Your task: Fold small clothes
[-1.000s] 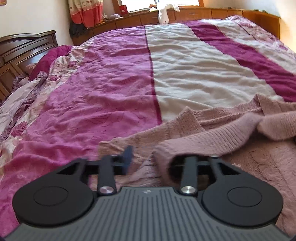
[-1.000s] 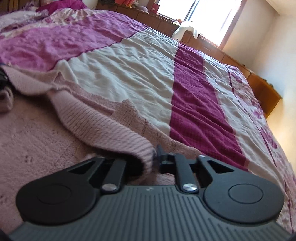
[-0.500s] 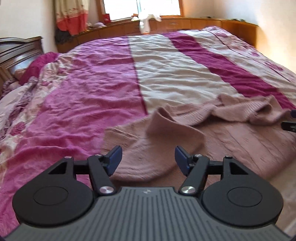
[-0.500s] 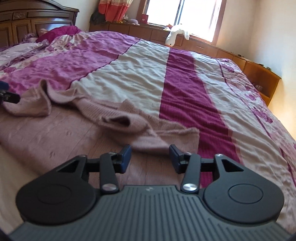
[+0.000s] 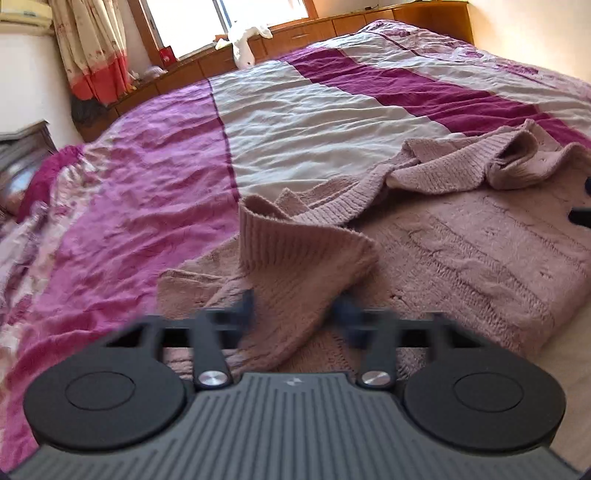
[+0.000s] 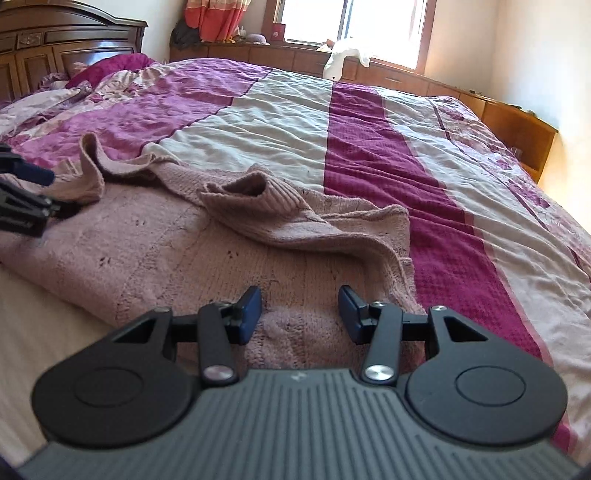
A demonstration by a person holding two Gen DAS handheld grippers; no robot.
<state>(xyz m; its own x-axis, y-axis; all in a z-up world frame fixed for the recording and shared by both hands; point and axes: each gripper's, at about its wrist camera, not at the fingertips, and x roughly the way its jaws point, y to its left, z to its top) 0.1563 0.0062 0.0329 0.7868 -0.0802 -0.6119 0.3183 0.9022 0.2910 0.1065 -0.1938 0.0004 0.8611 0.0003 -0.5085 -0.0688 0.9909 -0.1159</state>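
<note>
folding a pink sweater on the bed

lying flat across the near edge of the bed [image 6: 280, 110], sweater [image 6: 177, 258] is a dusty pink knit, body spread out, both sleeves folded inward and bunched on top. it sits on a quilt [image 5: 325, 110] striped in pink, cream and dark magenta.

left gripper [image 5: 295, 314]: jaws have just been closing, blue pads blurred. left sleeve [image 5: 303, 254] runs between them, ribbed cuff standing up just past the fingertips. pads look pressed on the knit from both sides, so clamped on the left sleeve. in the right wrist view the same gripper [image 6: 44, 192] shows at the left edge, by that cuff.

right gripper [image 6: 299, 314]: jaws apart, nothing between the pads, just the sweater's flat body underneath. fingertips hover over the sweater's near right part; cannot tell if they touch the knit. right sleeve [image 6: 266, 199] lies further out, cuff open and facing up, well clear of the pads. a bit of this gripper [image 5: 581, 206] shows at the right edge of the left wrist view.

background: dark wood headboard [image 6: 55, 48] at the left, window [image 6: 354, 22] with a white plush toy [image 6: 343, 53] on the ledge, orange-and-cream curtain [image 5: 92, 55], low wooden cabinets [image 6: 517, 125] along the wall.
</note>
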